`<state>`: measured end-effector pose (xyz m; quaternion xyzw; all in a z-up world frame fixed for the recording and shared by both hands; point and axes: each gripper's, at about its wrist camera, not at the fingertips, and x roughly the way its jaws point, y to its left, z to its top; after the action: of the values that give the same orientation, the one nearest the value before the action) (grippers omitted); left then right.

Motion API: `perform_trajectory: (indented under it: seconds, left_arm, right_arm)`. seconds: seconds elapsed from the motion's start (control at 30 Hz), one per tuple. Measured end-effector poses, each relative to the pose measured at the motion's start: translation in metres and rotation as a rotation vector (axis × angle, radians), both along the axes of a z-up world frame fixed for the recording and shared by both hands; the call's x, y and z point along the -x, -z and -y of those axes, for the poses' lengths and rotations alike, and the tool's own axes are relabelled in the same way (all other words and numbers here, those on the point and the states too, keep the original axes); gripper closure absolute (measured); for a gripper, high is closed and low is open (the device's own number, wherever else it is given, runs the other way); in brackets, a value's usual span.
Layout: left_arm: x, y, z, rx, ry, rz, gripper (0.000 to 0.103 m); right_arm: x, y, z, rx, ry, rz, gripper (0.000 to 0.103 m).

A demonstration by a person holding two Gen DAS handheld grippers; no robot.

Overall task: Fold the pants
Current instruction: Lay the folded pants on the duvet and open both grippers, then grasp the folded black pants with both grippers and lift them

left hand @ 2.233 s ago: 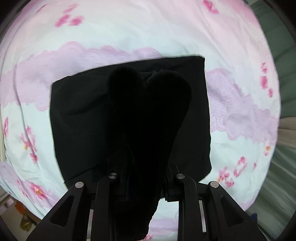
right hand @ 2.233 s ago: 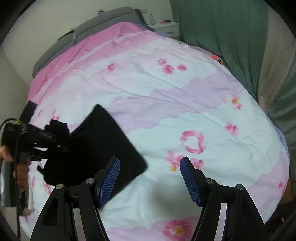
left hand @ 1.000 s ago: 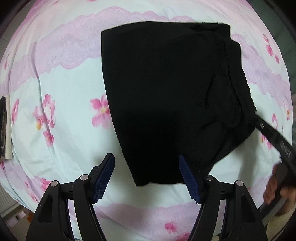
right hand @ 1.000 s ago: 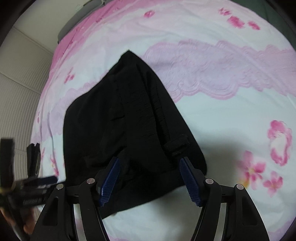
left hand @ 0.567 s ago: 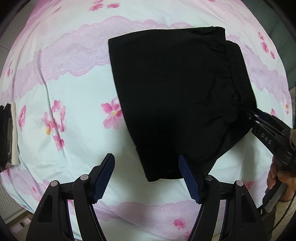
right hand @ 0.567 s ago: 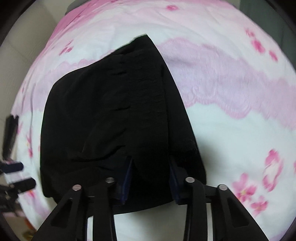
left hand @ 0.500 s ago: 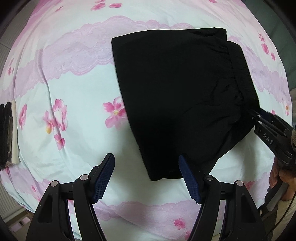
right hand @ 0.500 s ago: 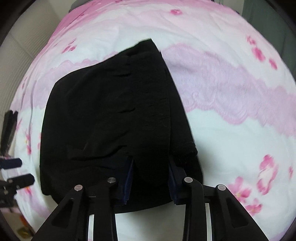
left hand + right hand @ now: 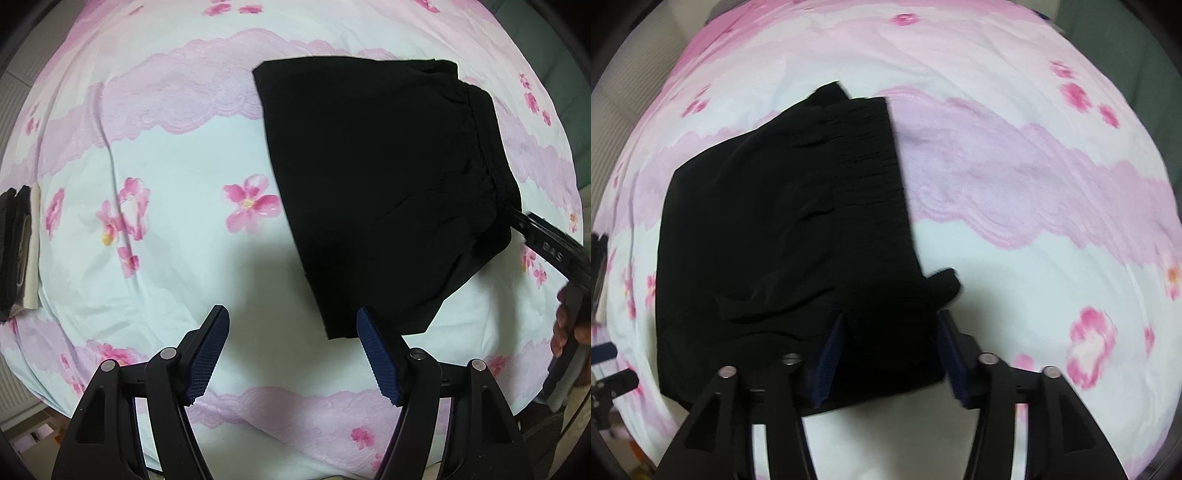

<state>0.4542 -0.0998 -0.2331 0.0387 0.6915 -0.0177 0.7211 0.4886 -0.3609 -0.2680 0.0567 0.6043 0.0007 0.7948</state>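
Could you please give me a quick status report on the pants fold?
Left tool open, holding nothing. Right tool around waistband corner of folded black pants. Nothing in the way.

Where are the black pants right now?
The folded black pants lie on the flowery pink bedspread, right of center in the left wrist view. The right tongs straddle their near edge; the left tongs hover open nearby.
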Motion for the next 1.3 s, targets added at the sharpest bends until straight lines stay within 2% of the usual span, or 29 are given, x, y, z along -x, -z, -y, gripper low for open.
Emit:
perform_trajectory:
  seconds: [0.1, 0.23, 0.37, 0.5, 0.6, 0.77, 0.93, 1.13, 1.3]
  left_arm:
    - [0.006, -0.026, -0.008, -0.004, -0.001, 0.028, 0.032]
    - [0.024, -0.052, -0.024, 0.007, -0.010, 0.073, 0.032]
    - [0.044, -0.080, -0.044, 0.014, -0.011, 0.138, 0.030]
    - [0.065, -0.097, -0.060, 0.002, 0.011, 0.189, 0.030]
    - [0.072, -0.101, -0.074, -0.015, 0.025, 0.230, 0.027]
    - [0.078, -0.112, -0.094, -0.035, 0.085, 0.271, 0.027]
    - [0.068, -0.117, -0.123, 0.007, 0.176, 0.310, 0.024]
    - [0.030, -0.102, -0.161, 0.073, 0.339, 0.323, 0.024]
    - [-0.023, -0.079, -0.176, 0.121, 0.450, 0.303, 0.024]
  right_arm:
    - [0.021, -0.013, 0.016, 0.034, 0.065, 0.024, 0.034]
    - [0.055, -0.038, 0.020, 0.030, 0.103, 0.048, 0.034]
    - [0.099, -0.079, 0.011, 0.013, 0.109, 0.116, 0.034]
    - [0.137, -0.113, 0.005, -0.031, 0.086, 0.179, 0.034]
    - [0.146, -0.124, -0.017, -0.069, 0.085, 0.218, 0.032]
    - [0.164, -0.131, -0.055, -0.102, 0.115, 0.258, 0.031]
    - [0.185, -0.128, -0.090, -0.154, 0.215, 0.263, 0.031]
    - [0.211, -0.117, -0.156, -0.107, 0.360, 0.277, 0.031]
    - [0.211, -0.103, -0.208, -0.062, 0.467, 0.294, 0.031]
